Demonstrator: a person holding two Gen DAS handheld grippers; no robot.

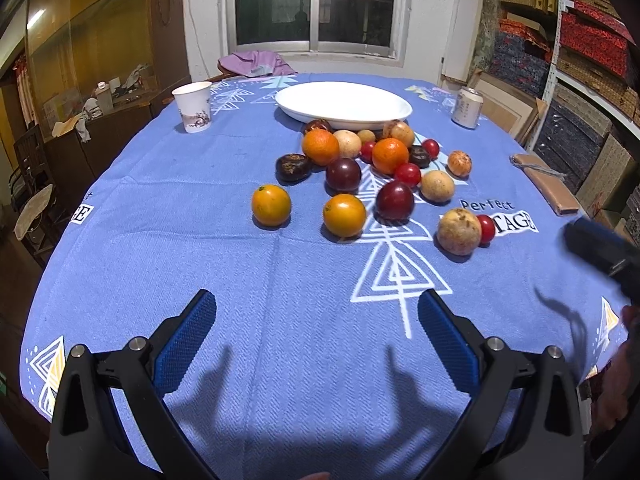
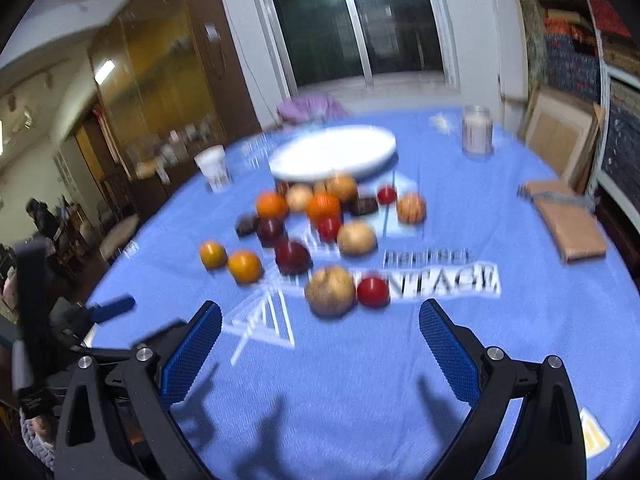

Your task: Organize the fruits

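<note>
A white plate (image 1: 344, 106) is set toward the far edge of the bench (image 1: 200, 240), which is covered by a blue patterned cloth; nothing is seen lying in the plate. The fruits (image 1: 360, 172) are gathered loose on the cloth just in front of the plate's near rim: oranges, dark plums, small red ones and tan ones, with two oranges (image 1: 271, 205) lying a little apart toward the left edge. A paper cup (image 1: 193, 107) stands near the far left edge and a can (image 1: 467, 107) near the far right edge; their contents cannot be made out. A flat brown packet (image 1: 546, 184) lies at the right edge. The left gripper (image 1: 318, 312) is held over bare cloth at the near edge, its fingers spread wide with nothing between them. The right gripper (image 2: 320, 322) is likewise held with fingers spread and empty, a tan fruit (image 2: 330, 290) lying just beyond them; that view is blurred.
</note>
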